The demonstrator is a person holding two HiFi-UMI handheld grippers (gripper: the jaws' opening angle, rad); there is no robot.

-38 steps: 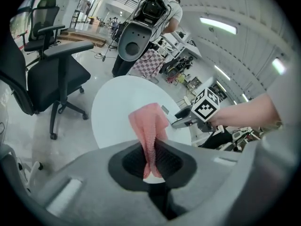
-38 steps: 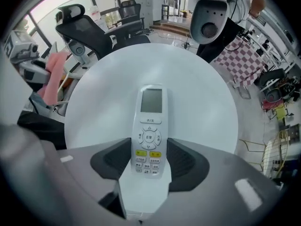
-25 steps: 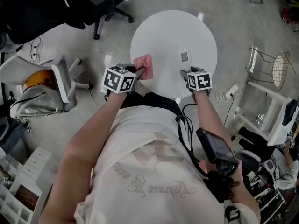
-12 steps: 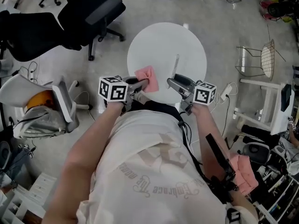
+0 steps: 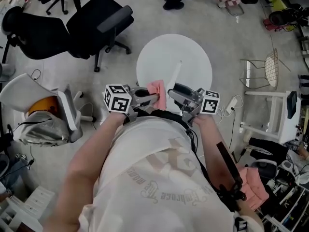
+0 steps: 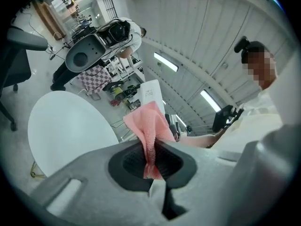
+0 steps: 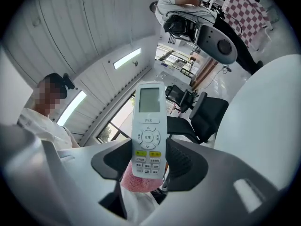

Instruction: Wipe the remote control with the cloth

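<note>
Pinching the cloth (image 6: 151,126) in the left gripper (image 6: 153,160): dark ribbed pads squeezed almost flat together on one bunched fold. Pink, soft and nubbly in weave, fanning out above the pads into a loose crumpled wedge.

Clamping the remote control (image 7: 148,126) in the right gripper (image 7: 148,163), pads spread just to the width of the casing and pressed against both long edges at the lower, button end. Slim white plastic slab, rounded at the corners, standing upright out of the jaws. Grey rectangular screen on top, a round pad of keys below it, then two yellow-green keys and rows of small white ones (print too small to read). Peeking out just behind the bottom end of it, a patch of that same pink weave.

From the head view, seen almost edge on as a thin white sliver (image 5: 175,74), over the near part of the table (image 5: 193,57); cloth (image 5: 157,92) just beside it to the left, contact between the two impossible to judge. Smooth, round and matt white, that tabletop. Beyond it on bare grey floor, a black office chair (image 5: 99,18).
</note>
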